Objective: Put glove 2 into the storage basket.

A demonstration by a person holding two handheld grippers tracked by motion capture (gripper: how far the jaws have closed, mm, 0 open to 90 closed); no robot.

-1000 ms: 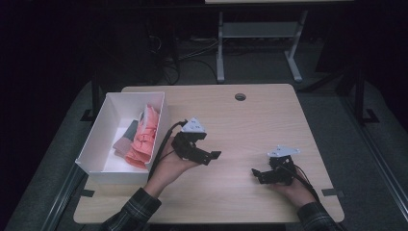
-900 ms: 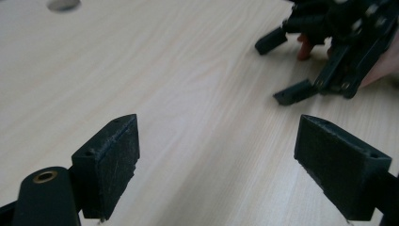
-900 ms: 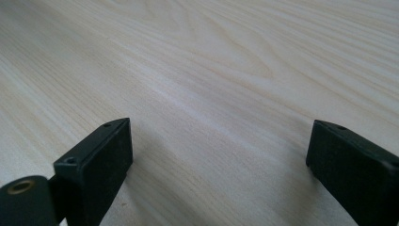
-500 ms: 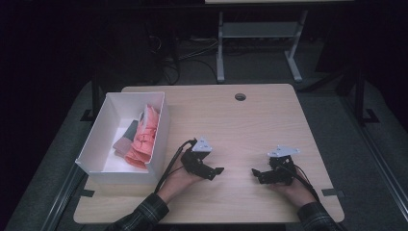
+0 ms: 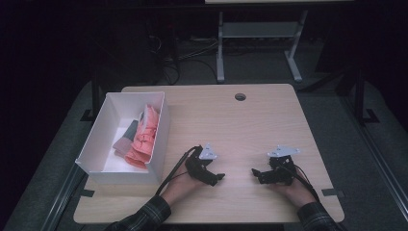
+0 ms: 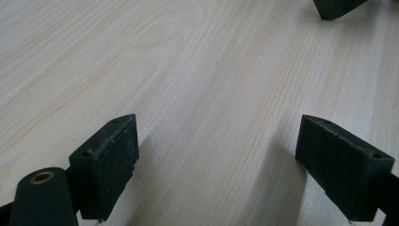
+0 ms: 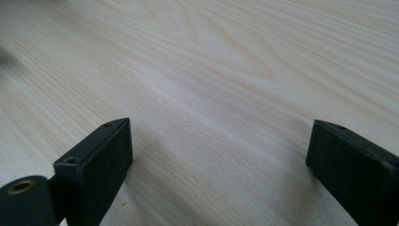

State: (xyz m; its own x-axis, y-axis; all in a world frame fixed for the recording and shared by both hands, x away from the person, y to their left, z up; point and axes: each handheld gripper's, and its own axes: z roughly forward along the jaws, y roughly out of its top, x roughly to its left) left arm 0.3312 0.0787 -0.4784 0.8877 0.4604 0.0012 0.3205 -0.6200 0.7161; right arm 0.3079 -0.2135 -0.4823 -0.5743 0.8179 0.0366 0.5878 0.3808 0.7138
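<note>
A: Where are the grippers seen, and in what state?

B: The left gripper [image 5: 217,177] and right gripper [image 5: 256,173] are held low over the bare wooden table [image 5: 231,125], near its front edge, jaws spread wide with nothing between them, tips turned toward each other.

A: What lies around them?

B: A white box [image 5: 107,126] holding pink cloth [image 5: 143,137] stands left of the left gripper. A jaw tip of the right gripper is caught at the top of the left gripper view.

Box [image 5: 96,144] on table [image 5: 250,125] left w/ cloths [image 5: 142,137] inside
</note>
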